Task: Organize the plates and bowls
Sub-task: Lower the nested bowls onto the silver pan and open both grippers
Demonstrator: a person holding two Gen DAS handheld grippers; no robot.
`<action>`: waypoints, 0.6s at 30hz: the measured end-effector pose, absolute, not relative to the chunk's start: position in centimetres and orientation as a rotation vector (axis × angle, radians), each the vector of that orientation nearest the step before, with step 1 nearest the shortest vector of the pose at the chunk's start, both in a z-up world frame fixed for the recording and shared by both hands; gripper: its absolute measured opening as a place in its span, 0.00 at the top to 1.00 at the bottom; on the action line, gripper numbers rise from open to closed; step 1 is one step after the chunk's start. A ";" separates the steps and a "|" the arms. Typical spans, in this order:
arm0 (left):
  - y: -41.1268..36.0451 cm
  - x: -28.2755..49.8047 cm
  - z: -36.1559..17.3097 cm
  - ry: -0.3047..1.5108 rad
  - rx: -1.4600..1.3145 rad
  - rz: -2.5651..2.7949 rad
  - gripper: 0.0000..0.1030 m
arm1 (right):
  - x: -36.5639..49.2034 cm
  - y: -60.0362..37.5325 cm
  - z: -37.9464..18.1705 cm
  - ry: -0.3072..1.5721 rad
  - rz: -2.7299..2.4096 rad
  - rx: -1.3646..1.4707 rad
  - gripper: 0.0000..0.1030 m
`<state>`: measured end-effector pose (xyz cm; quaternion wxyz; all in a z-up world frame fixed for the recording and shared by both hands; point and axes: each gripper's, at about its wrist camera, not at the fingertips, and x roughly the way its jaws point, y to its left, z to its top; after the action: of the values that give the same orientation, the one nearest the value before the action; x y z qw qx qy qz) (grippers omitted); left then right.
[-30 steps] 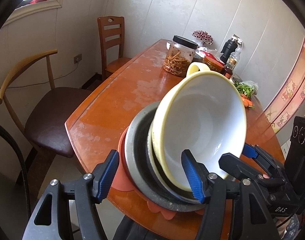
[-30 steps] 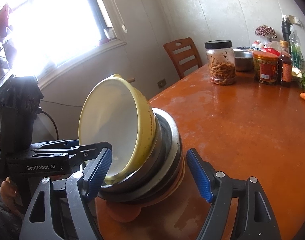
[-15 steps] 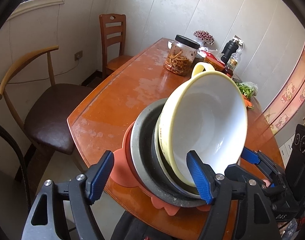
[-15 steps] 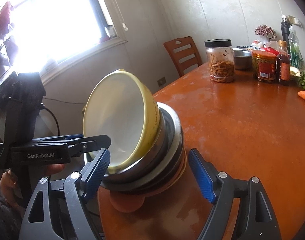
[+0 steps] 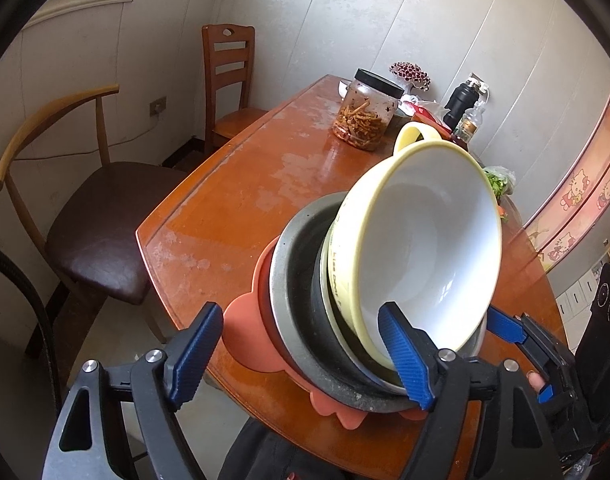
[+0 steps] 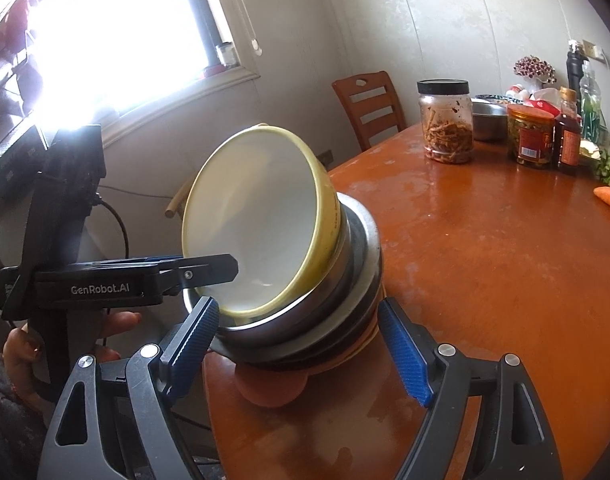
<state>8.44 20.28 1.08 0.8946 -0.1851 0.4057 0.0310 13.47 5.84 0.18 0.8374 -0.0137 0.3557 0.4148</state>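
Black gripper (image 6: 295, 354) frames, ribbed blue pads (image 5: 195, 354) (silver screws), "GenRobot.AI" lettering

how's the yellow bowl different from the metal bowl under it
The yellow bowl is white inside and tilted steeply; the metal bowl is grey, wider and lies flatter. The yellow bowl sits on top, the metal bowl lower, over an orange mat. Both are round, empty and nested in one stack.
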 end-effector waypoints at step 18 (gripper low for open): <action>18.8 11.3 -0.3 0.900 -0.352 0.027 0.15 | 15.5 6.2 -1.3 0.845 0.848 0.040 0.17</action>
<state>11.34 18.83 -0.29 0.8854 -0.1690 0.4328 0.0132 15.52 6.20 -1.28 0.8260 0.0189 0.3975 0.3993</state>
